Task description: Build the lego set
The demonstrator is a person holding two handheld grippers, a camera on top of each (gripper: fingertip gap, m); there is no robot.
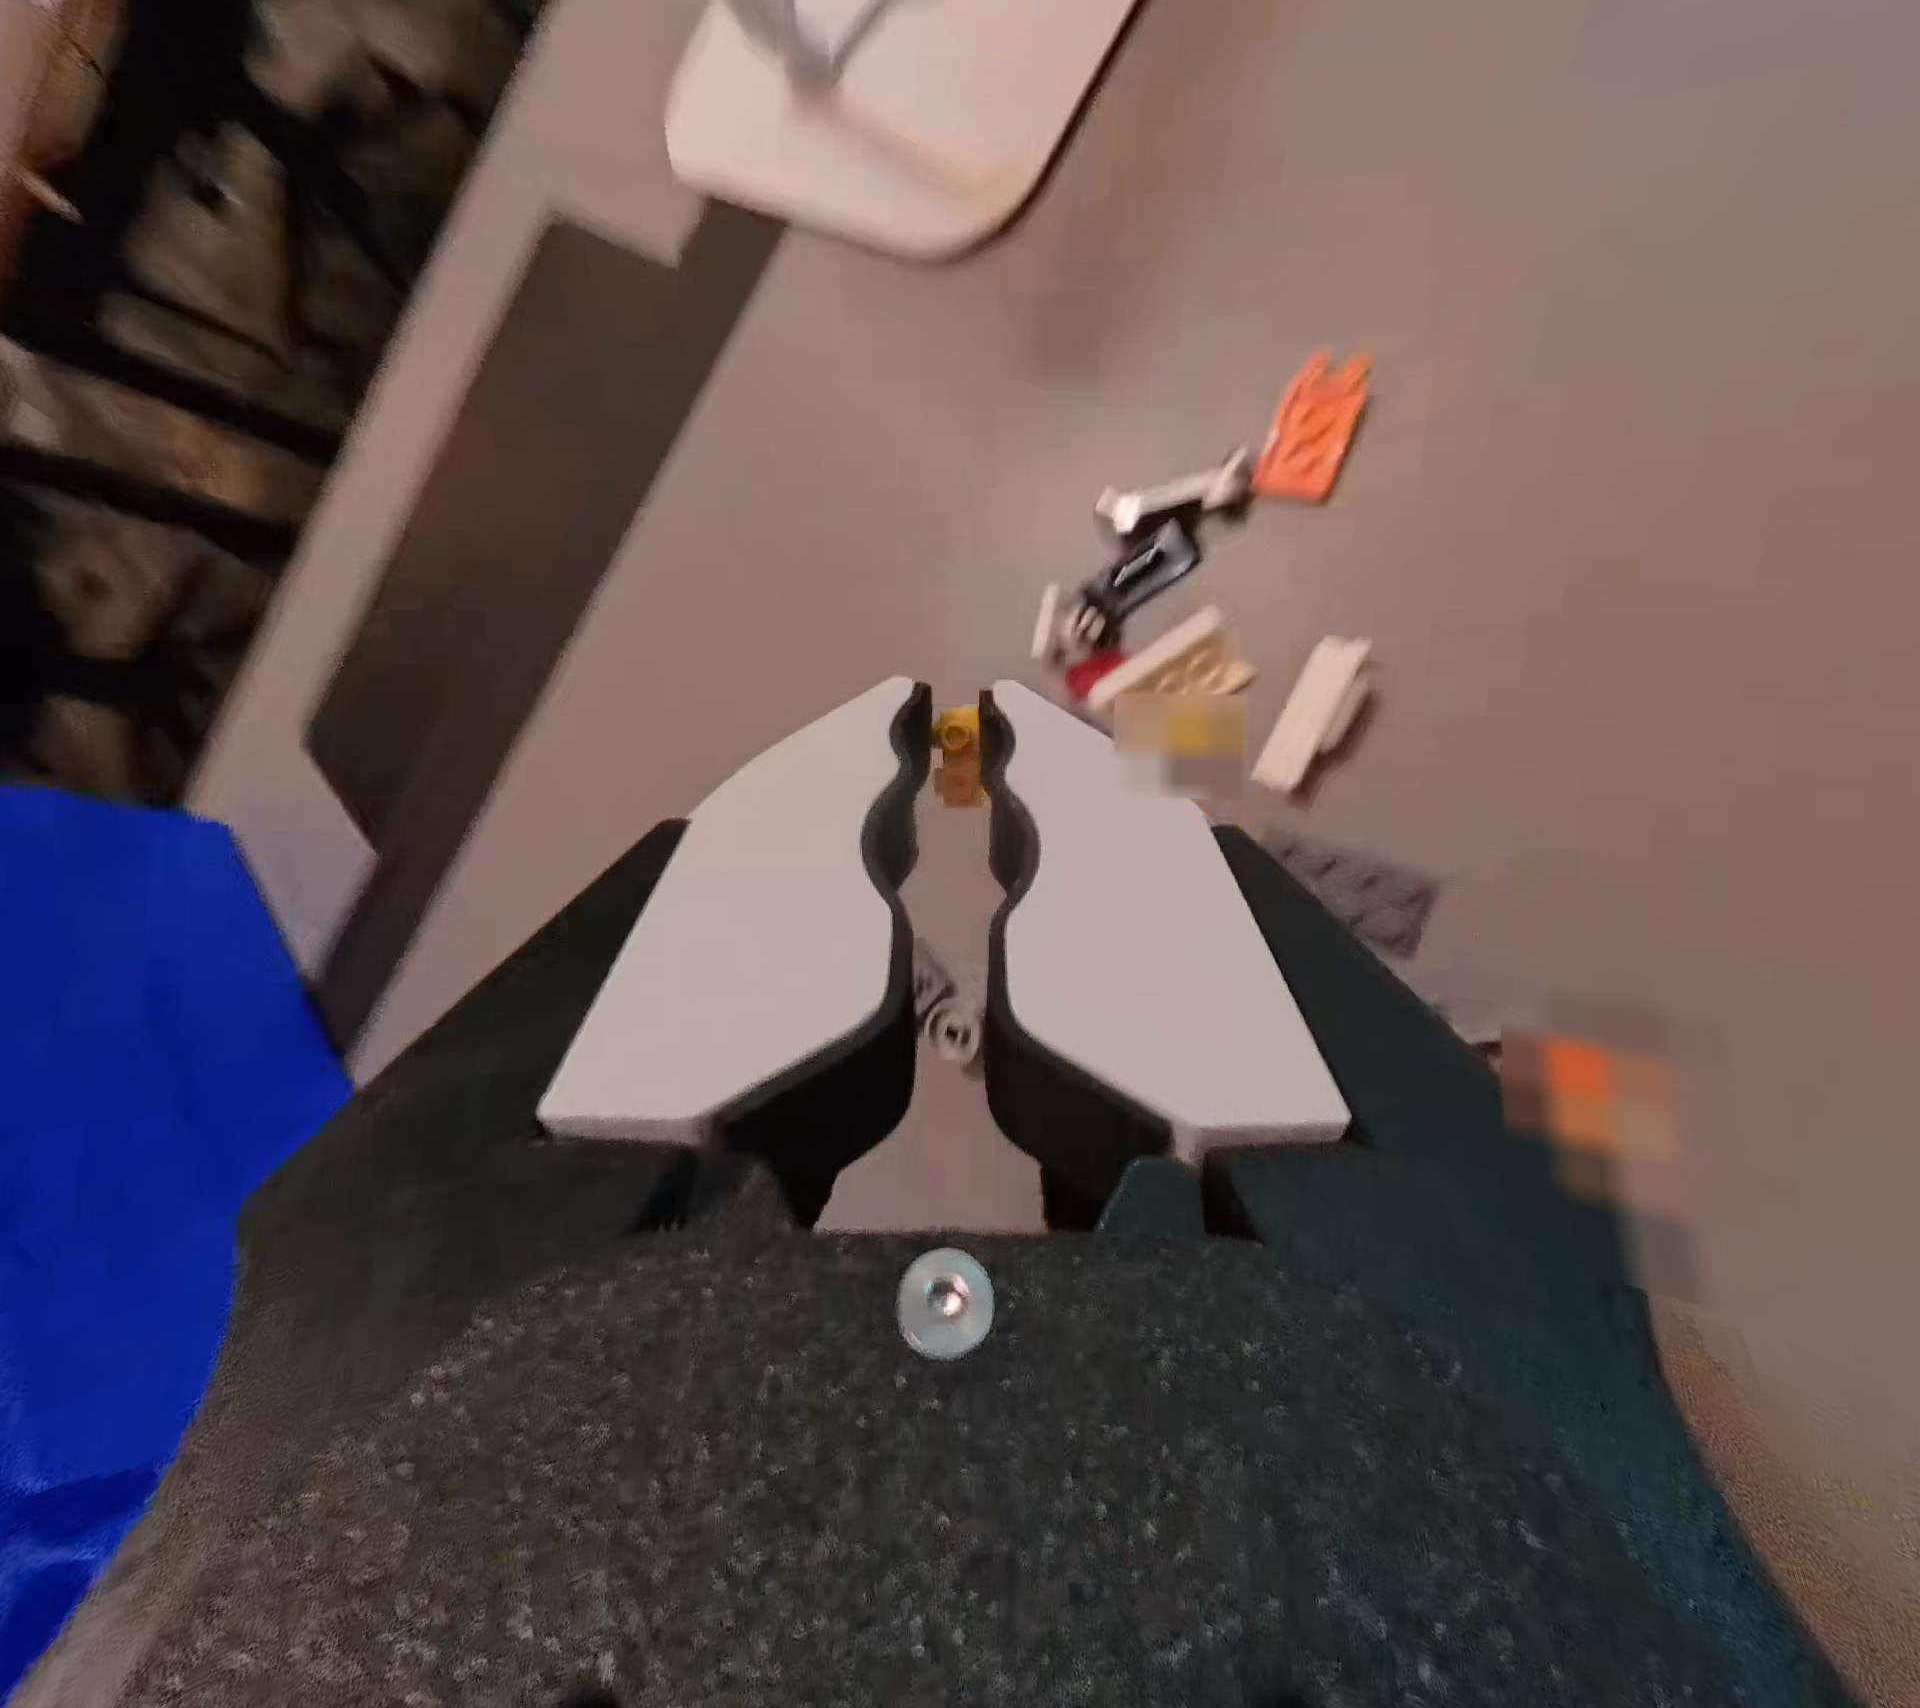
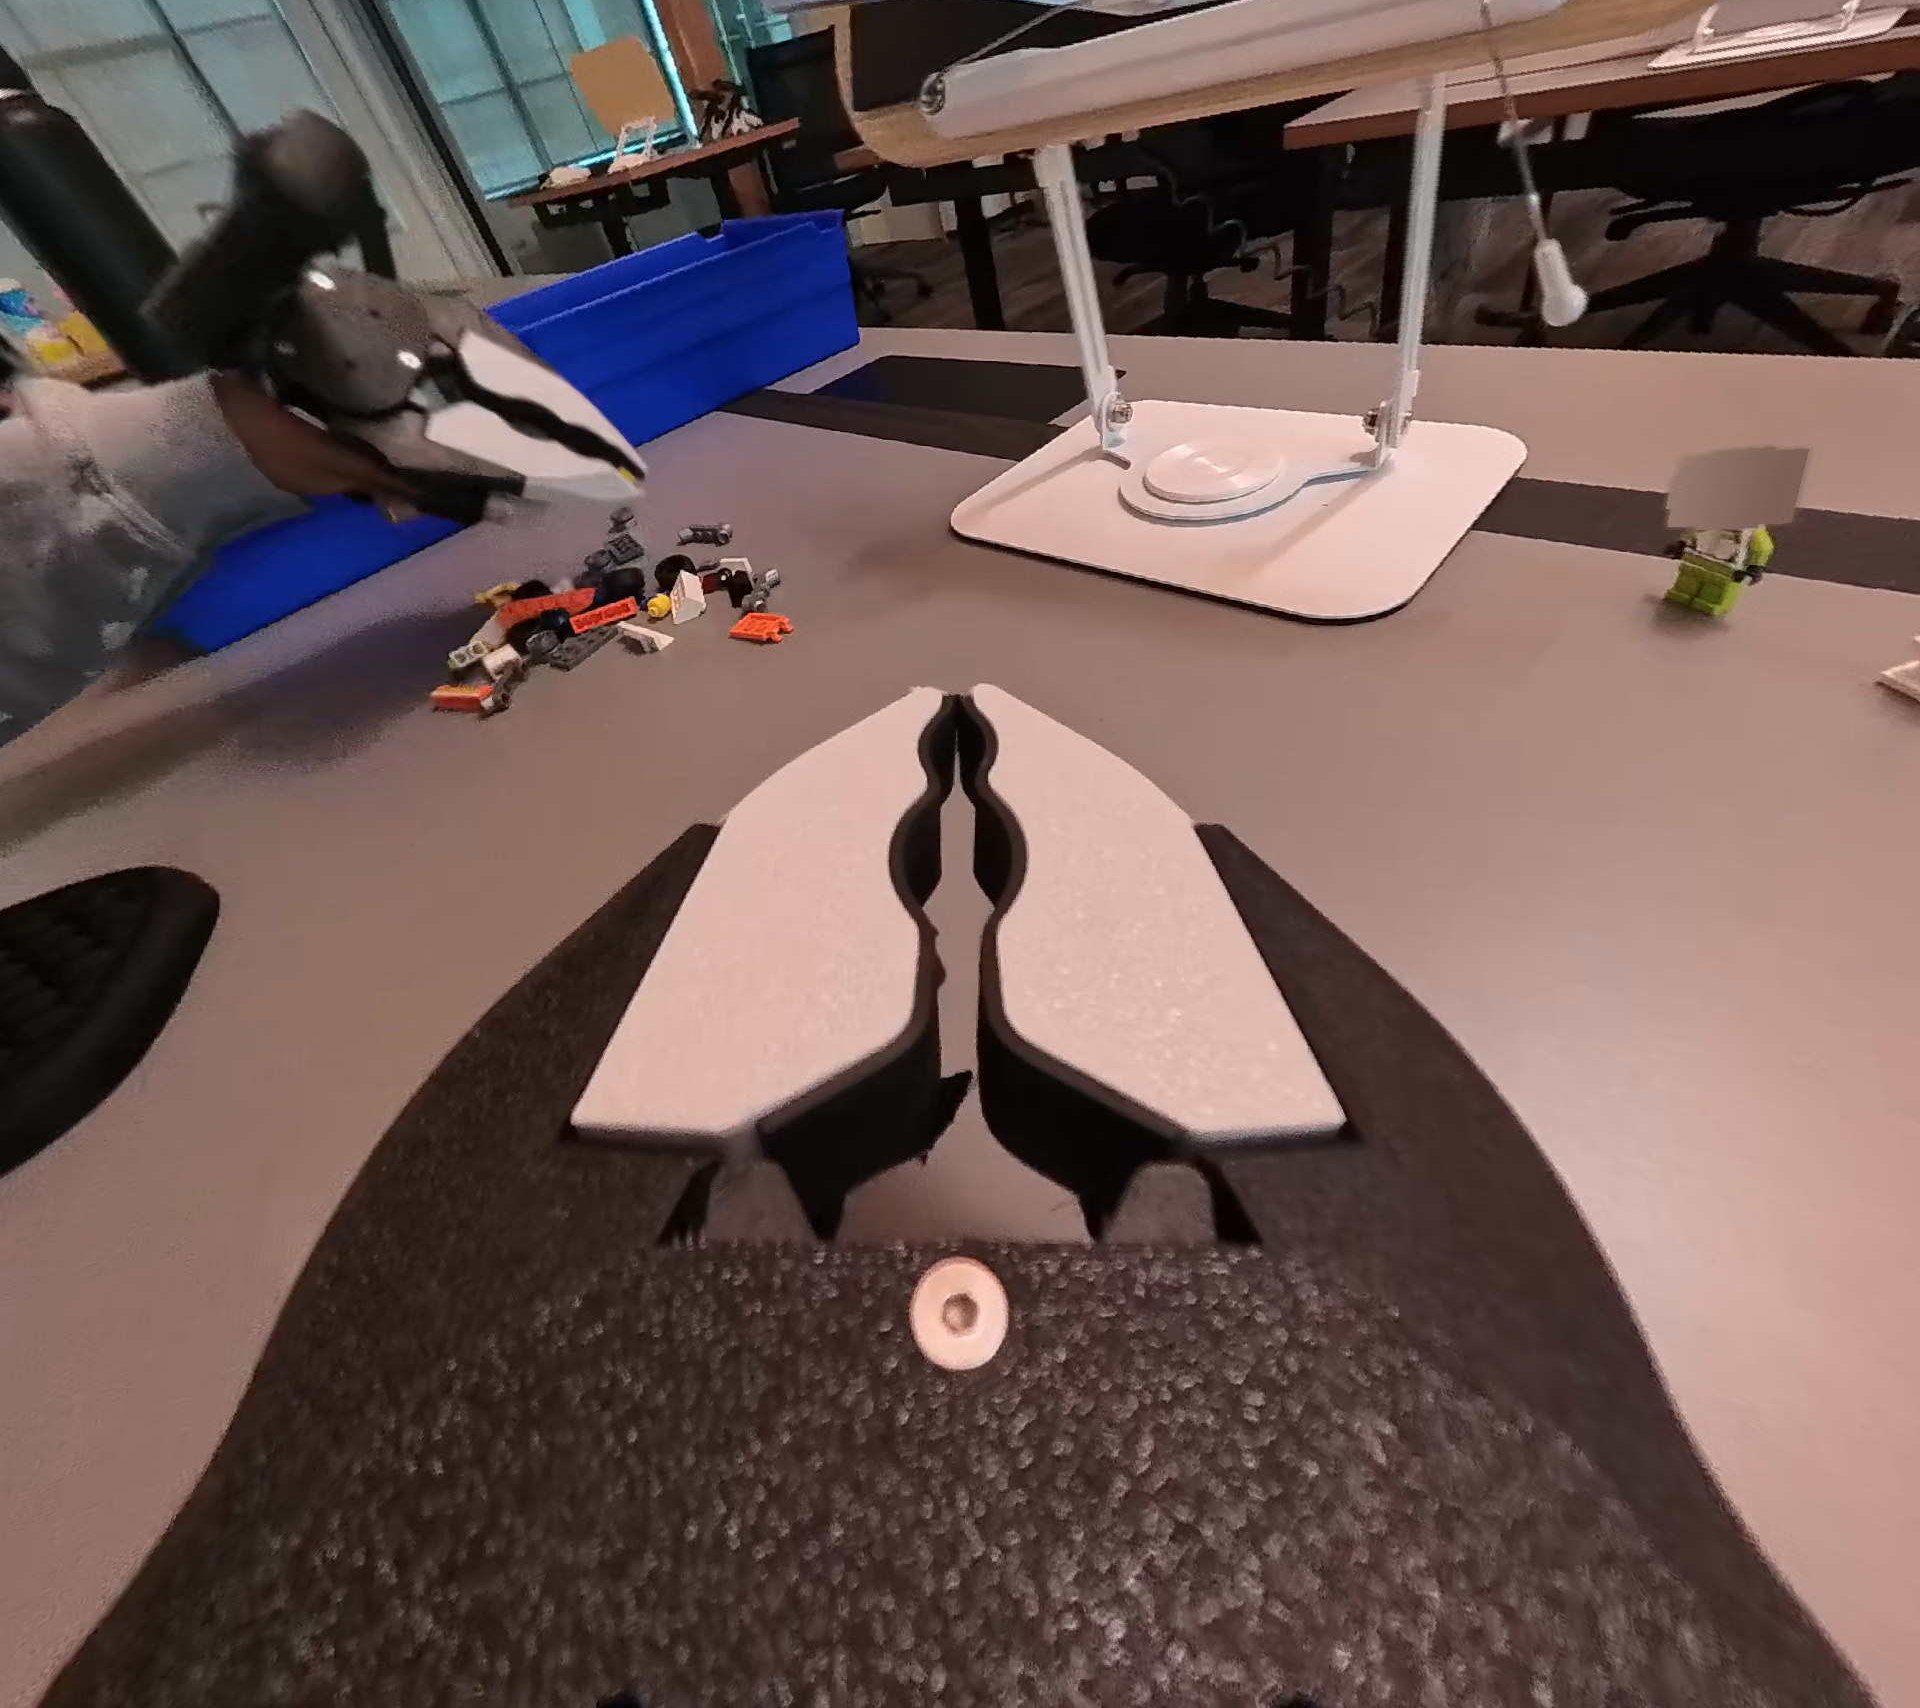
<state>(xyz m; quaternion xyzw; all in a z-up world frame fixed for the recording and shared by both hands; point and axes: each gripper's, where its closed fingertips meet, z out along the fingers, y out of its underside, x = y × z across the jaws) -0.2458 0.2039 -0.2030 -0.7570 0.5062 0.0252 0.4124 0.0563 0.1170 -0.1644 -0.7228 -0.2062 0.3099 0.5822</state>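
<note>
Left gripper (image 1: 954, 702) pinching tiny yellow plastic lego stud piece (image 1: 957, 728) at fingertips, hovering over grey bench (image 1: 1558, 204) nr loose brick pile (image 2: 613, 609); blurry, prob. gripped. Right gripper (image 2: 958, 708) clenched, holding nothing. Piece looking light, stiff, slippery: gripping flat sides, gently.

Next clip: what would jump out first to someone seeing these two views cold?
The scattered pile of small multicoloured lego pieces on the grey table, with the left gripper hovering just above it. That gripper pinches a tiny yellow lego piece at its tips. Behind stands a white folding stand, with a lime-green minifigure far right.
</note>
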